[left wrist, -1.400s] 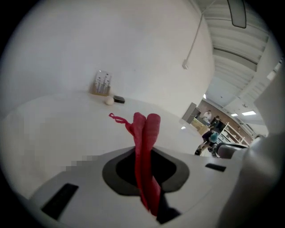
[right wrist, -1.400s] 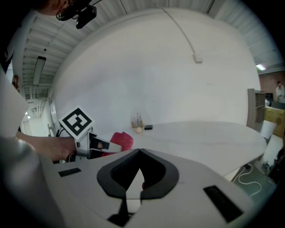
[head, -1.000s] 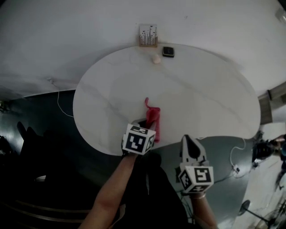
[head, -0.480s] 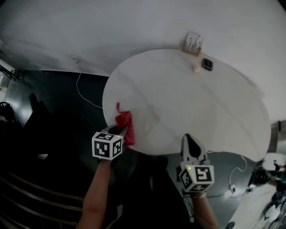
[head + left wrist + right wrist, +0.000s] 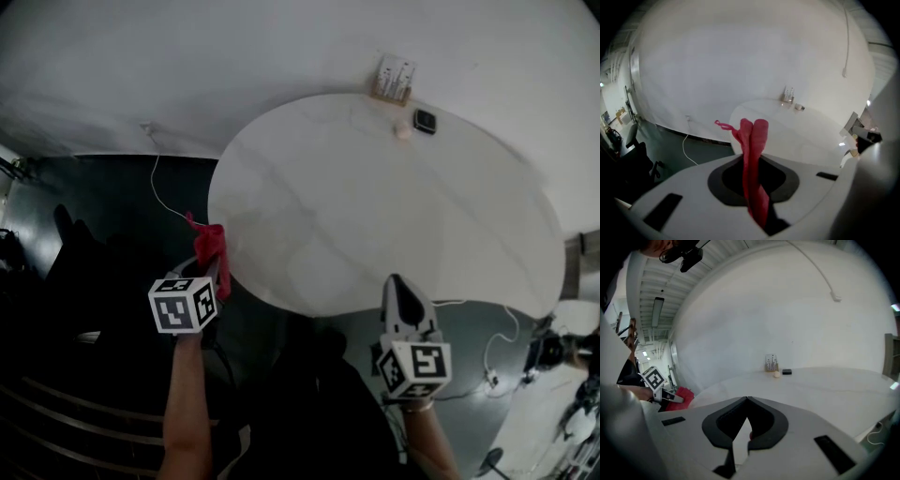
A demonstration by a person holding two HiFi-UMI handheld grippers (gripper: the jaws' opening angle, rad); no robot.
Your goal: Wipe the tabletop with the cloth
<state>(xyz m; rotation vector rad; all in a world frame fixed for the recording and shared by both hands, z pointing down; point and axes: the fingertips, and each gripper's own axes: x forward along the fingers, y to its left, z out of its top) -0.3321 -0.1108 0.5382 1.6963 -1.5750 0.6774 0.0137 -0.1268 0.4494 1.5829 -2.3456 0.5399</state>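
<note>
Leftward past the tabletop's (image 5: 375,197) near-left rim, the left gripper (image 5: 218,272) has carried the red cloth (image 5: 207,243), jaws clamped on it. At the near edge, the right gripper (image 5: 397,284) has its jaws pressed together on nothing.

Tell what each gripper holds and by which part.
The left gripper pinches the bunched red cloth, one end poking past its jaws; the right gripper holds nothing.

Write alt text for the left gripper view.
The left gripper is shut on a red fabric cloth that stands upright. Beyond lies a round white tabletop, with small items at its far edge.
</note>
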